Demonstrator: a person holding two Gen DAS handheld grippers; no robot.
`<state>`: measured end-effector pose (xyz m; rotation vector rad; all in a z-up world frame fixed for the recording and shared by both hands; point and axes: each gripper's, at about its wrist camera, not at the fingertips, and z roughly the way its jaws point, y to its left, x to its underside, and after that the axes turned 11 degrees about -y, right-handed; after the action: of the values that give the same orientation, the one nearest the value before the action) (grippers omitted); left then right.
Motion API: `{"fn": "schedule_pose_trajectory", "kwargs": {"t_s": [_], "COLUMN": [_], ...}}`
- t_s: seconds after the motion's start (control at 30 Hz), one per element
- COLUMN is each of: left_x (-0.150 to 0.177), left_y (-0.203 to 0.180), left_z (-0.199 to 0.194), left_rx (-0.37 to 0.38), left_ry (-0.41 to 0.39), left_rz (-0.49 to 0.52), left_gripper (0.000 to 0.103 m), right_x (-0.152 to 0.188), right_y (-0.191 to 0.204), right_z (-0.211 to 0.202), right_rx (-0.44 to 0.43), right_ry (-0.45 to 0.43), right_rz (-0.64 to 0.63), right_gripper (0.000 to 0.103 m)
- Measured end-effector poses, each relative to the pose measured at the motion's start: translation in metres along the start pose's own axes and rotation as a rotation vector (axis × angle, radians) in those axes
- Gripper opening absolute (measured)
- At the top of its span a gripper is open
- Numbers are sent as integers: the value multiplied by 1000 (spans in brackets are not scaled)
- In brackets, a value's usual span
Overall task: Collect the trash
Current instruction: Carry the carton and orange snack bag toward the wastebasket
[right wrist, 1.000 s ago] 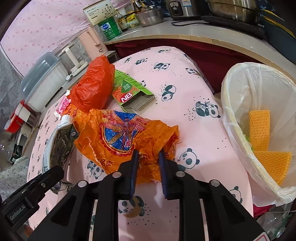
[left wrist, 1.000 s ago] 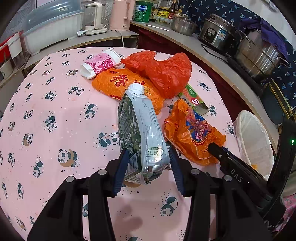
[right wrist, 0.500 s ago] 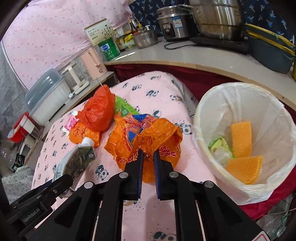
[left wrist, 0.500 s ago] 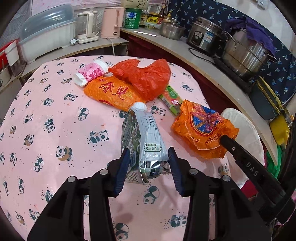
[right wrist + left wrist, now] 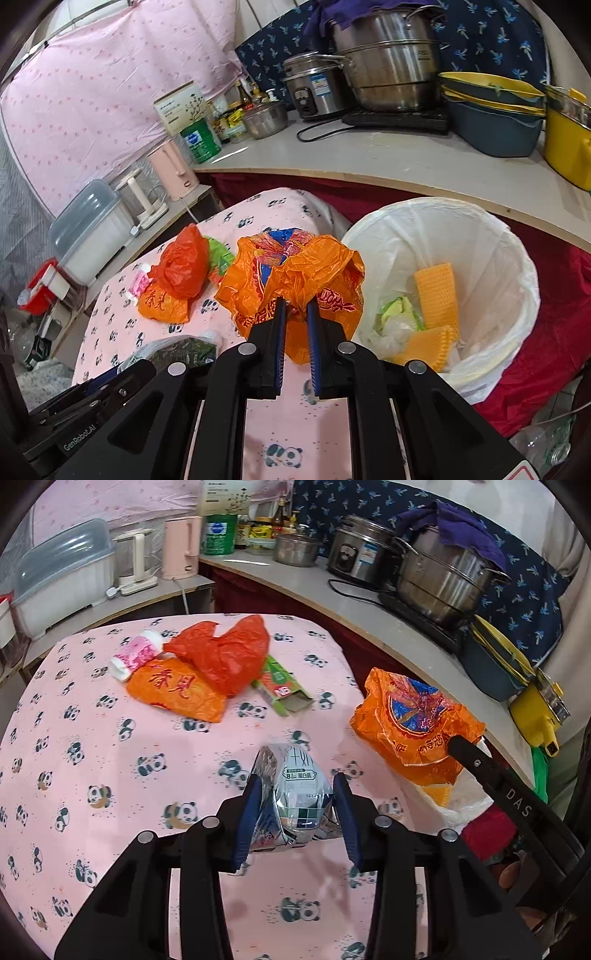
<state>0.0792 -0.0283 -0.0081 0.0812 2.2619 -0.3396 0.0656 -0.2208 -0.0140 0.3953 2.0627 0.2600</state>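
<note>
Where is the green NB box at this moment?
In the left wrist view, the green NB box lies on the panda tablecloth, right of the red plastic bag and partly tucked under it.

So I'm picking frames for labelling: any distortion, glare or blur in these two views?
Left wrist view: fisheye bends the counter, dark vignette corners; foil glare on the carton; sharp. Right wrist view: same curvature and vignette; bin liner bright, its contents readable; no motion blur.

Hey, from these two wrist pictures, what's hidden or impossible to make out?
- Left wrist view: the bin is mostly covered by the orange bag and the right gripper's finger.
- Right wrist view: the carton is half hidden behind the left gripper.
- Carton print: too small to read.
</note>
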Motion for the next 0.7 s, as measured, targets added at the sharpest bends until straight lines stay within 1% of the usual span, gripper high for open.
{"fn": "schedule_pose_trajectory", "kwargs": {"t_s": [0.3,0.57,0.67,0.7], "left_x": [-5,-16,-24,-28], "left_y": [-48,-84,-97,-102], "left_z": [8,22,26,28], "left_rx": [52,99,124,138], "left_ry": [-3,-1,-6,-4], "left_rz": [71,108,122,123], "left_gripper": [37,37,35,32], "right_x": [-13,-18,-19,-20], "right_y": [-39,-80,-96,-101], "right_z": [-20,-24,-23,-23], "right_rx": [50,113,138,145], "right_ry": [-49,-67,-75,-79], "right_rz": [57,110,133,142], "right_gripper": [11,11,11,11]}}
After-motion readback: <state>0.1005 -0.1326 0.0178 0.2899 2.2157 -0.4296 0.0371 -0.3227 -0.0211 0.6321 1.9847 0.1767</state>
